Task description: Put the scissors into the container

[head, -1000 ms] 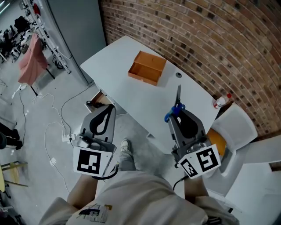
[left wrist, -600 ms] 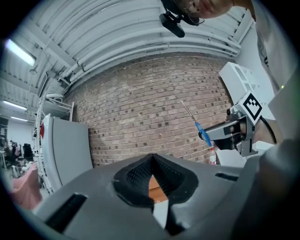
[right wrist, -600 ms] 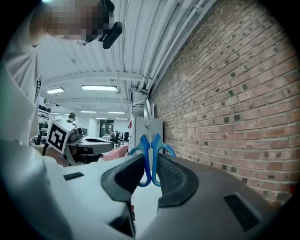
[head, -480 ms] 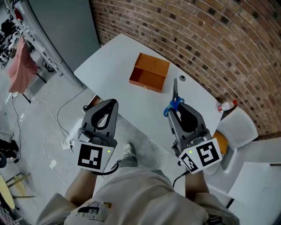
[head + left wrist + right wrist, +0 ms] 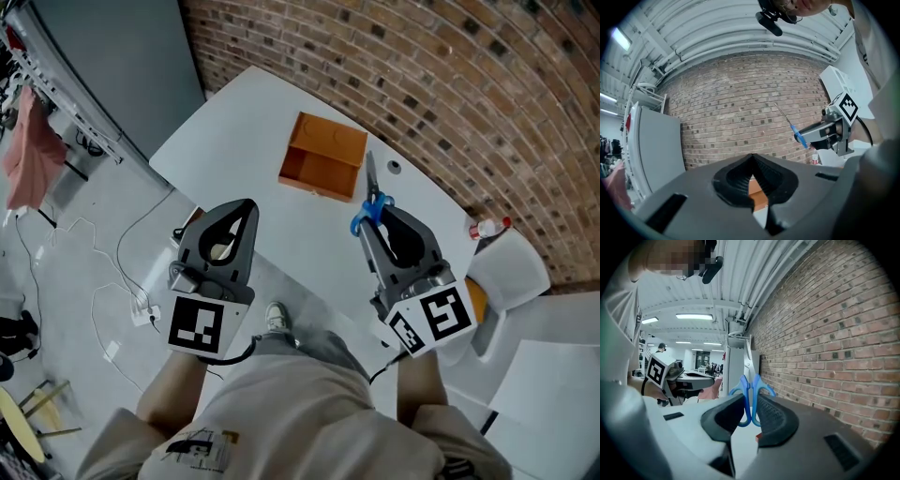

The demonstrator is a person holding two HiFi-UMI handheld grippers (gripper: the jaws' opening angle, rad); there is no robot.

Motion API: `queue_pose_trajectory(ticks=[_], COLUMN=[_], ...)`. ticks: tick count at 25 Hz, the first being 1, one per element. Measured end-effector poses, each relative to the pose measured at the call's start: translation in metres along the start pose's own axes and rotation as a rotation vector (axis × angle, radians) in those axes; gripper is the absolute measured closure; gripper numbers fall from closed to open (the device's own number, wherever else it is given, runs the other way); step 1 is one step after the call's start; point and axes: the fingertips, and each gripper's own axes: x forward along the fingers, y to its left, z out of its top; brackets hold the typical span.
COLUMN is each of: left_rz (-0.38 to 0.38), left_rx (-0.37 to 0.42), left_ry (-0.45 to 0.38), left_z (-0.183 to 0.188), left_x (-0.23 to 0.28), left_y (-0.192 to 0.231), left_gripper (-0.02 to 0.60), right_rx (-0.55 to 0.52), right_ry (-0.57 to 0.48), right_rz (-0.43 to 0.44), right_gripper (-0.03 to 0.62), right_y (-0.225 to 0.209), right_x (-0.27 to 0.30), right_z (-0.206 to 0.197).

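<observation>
the right tool (image 5: 375,220) is clamped on the blue handles of the scissors (image 5: 370,187), with the jaws part-way closed around them and the blades poking out ahead toward the brick wall. the scissors are held in the air, just beside the right side of the orange box (image 5: 322,173), which sits open and empty on the white surface (image 5: 234,131). the left tool (image 5: 246,211) has its jaws together with nothing in them, out past the near edge of the surface.

to do this well, i'd carry the blades left over the opening and line them up with the box's longer side. then tip the points down and lower them low into the box before letting the jaws part. the box looks shallow and light, so a drop from height could bounce the scissors out or shift the box.
</observation>
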Motion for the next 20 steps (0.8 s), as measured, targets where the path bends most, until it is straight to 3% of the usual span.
queue_pose_trajectory(ticks=[12, 20], left_rz=[-0.002, -0.004], left_rx=[-0.012, -0.013], left_ry=[0.034, 0.061], left_z=[-0.017, -0.035], left_x=[0.054, 0.1], left_y=[0.009, 0.009], left_gripper=[0.574, 0.574], right_rx=[-0.092, -0.177], right_ry=[0.183, 0.345], right_rz=[0.106, 0.255], right_gripper=[0.513, 0.513], right_y=[-0.047, -0.07], right_x=[0.055, 0.1], right_z=[-0.031, -0.065])
